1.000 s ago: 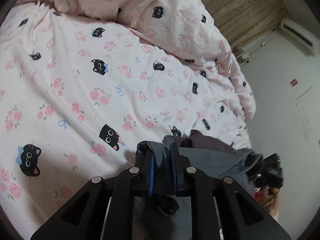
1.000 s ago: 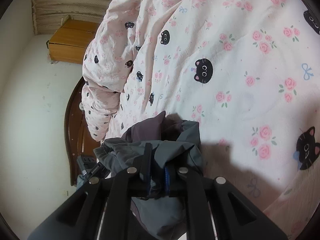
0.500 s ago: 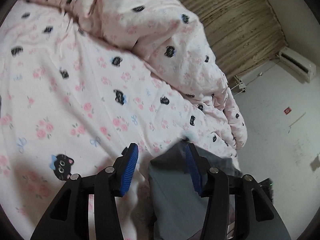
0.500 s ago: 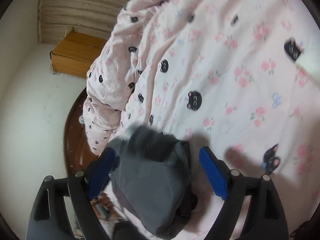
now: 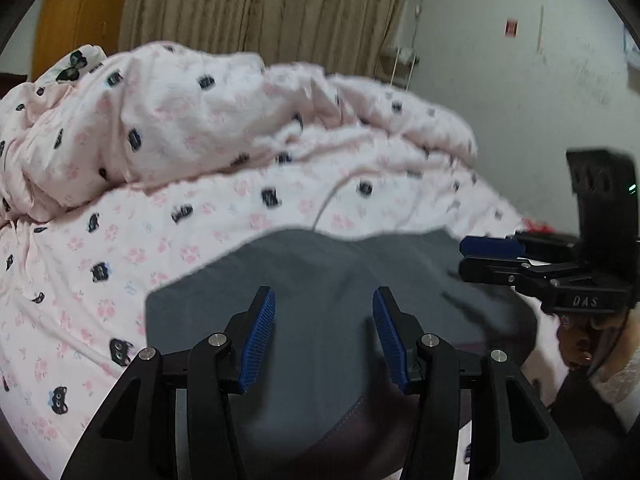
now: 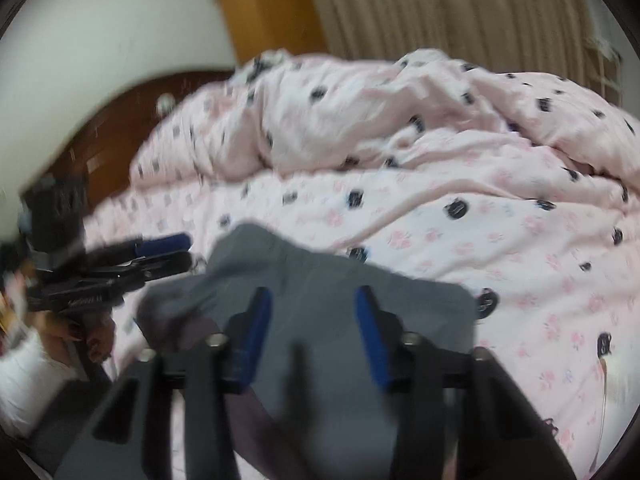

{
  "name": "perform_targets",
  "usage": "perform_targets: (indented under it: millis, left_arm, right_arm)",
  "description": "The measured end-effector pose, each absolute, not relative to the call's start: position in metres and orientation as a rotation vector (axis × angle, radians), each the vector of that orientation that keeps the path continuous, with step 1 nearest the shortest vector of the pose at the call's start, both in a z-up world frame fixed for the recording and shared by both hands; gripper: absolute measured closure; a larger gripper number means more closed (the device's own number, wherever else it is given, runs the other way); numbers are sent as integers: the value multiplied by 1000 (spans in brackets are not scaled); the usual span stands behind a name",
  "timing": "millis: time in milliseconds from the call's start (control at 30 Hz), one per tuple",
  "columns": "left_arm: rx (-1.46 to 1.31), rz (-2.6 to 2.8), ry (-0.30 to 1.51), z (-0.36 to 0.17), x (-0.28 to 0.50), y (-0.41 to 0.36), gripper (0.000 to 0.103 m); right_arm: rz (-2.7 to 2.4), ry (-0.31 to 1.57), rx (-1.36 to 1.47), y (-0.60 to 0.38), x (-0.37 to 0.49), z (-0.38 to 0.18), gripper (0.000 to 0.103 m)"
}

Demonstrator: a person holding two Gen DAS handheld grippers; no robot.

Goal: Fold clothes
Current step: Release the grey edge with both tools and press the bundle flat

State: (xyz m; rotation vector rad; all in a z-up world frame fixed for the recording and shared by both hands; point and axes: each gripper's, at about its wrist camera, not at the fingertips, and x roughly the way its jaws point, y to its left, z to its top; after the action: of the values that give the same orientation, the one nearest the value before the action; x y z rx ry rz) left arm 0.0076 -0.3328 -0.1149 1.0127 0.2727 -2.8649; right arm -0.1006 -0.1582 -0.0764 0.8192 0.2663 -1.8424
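- Bed covered by pink sheet (image 5: 224, 216) with black cat faces and pink roses; bunched duvet (image 5: 192, 116) in the same print piled at the far side.
- Beige curtain (image 5: 264, 4) behind, orange wooden cabinet (image 6: 268, 12) at the corner, dark wood headboard (image 6: 116, 136), scuffed white wall (image 5: 520, 92).
- Grey garment (image 5: 320, 280) lies on the sheet at the near edge, spread fairly flat, top edge wavy, darker purplish fabric showing at its lower right.
- Left gripper (image 5: 323, 332) jaws apart, hovering over the garment, gripping nothing.
- Right gripper (image 6: 314, 328) jaws apart, also over the garment, empty; view blurred.
- Each gripper shows side-on in the other's view, with a hand (image 5: 580, 344) under the right one.
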Motion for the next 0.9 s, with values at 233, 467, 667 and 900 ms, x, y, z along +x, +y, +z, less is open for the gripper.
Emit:
perform_targets:
  millis: [233,467,667,900]
  left_arm:
    - [1130,-2751,231,-148,-7,-343,47]
    - [1144,-2703,265,-162,-11,-358,36]
    - [1071,-2634,314,-157,-2,-377,36]
    - [1100,-2464,428,-171,8,-421,36]
  right_arm:
    - [-1910,457,942,-180,-105,-126,67]
    - [-1959,421,1069,-170,-135,-144,67]
    - [-2000,390,1109,-162,-148,-148,62]
    - [-1991,384,1122,-163,-149,-151,61]
